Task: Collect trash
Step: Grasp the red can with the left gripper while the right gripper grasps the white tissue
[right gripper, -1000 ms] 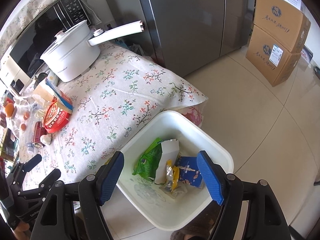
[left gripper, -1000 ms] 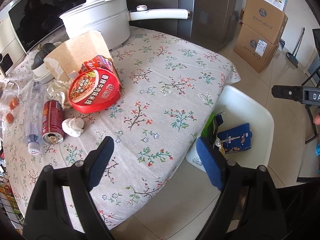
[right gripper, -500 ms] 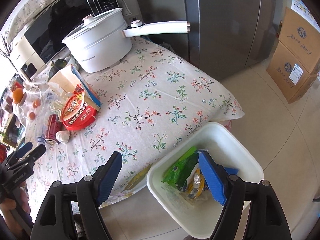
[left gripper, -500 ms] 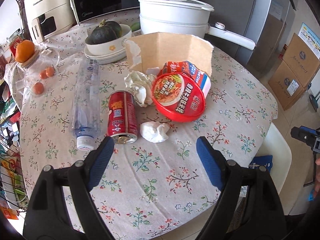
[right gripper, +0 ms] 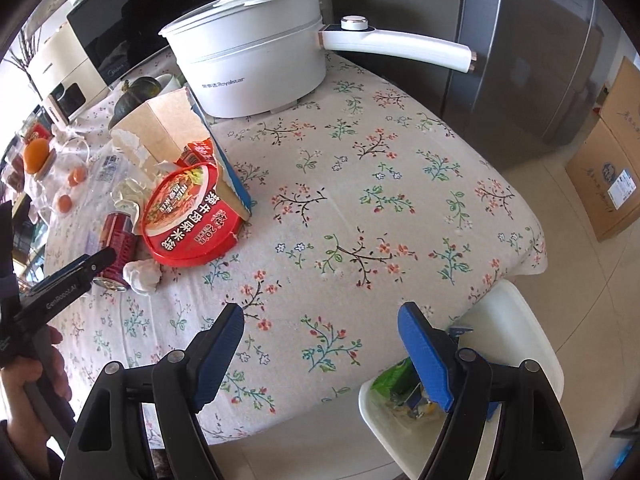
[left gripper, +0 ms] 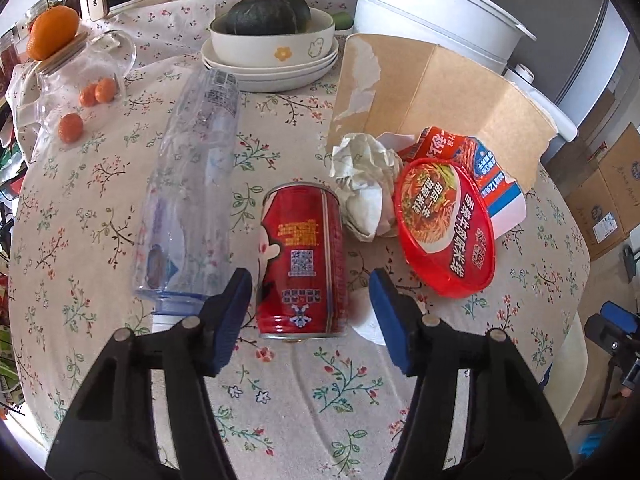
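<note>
Red can (left gripper: 302, 260) lies between the closing left fingers (left gripper: 234, 316), untouched.

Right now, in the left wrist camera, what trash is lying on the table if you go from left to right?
Clear plastic bottle → red can → crumpled paper → red noodle bowl.

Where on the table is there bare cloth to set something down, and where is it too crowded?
Bare cloth runs from the red noodle bowl to the table edge above the white bin, in front of the white pot. Crowded: the red can, plastic bottle, crumpled tissue and torn cardboard box lie close together.
</note>
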### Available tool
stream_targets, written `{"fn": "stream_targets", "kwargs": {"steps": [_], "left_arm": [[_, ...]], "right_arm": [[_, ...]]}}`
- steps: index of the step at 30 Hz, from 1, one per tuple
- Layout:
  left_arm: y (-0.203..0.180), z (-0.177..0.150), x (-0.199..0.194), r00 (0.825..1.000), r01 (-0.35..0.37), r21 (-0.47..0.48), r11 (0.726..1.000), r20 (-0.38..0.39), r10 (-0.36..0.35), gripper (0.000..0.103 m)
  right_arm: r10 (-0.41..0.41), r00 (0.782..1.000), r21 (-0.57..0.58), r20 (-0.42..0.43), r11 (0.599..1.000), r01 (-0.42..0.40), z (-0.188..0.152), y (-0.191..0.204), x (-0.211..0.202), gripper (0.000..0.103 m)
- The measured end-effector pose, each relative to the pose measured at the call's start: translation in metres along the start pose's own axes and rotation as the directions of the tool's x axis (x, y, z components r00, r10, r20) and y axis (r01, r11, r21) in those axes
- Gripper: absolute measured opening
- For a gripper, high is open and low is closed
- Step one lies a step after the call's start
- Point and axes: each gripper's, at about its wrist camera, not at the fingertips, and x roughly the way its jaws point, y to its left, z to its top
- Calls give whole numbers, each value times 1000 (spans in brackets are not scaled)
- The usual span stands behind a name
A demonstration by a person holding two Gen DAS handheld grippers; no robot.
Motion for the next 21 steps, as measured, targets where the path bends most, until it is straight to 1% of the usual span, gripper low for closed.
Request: {"fn": "stream_targets", "kwargs": {"steps": [3,4,7,10,15,19,21], "left_arm": [[3,-1,9,1000,12,-15,1000,-25,-12,58],[4,-1,11,999,11,-17,1000,-32,-12,55],[9,-1,7,999,36,-45,998,-28,-37,54],[15,-2,-6,998,55,-59,997,-11,-56,54],[21,-9,-36,995,98,-47,994,23,-97,54],[39,-13,-59,991,123,-53,991,58,-120,54],[48,-17,-71,990,125,-55,991,79,-120,54]], "right_arm": [[5,1000,-17,-8,1000,-5,1,12,7,81],[3,1000,-23,-12,1000,-3,1,16,9,81],[-8,1000,-37,-18,999,7,1,24,15,81],[-8,1000,-34,-23,999,8,1,31,21,81],[4,999,-39,-32,999,-5,3,49,33,81],[44,998,-46,-40,998,-46,5,68,43,81],[68,997,-50,-44,996,-70,4,80,49,81]]}}
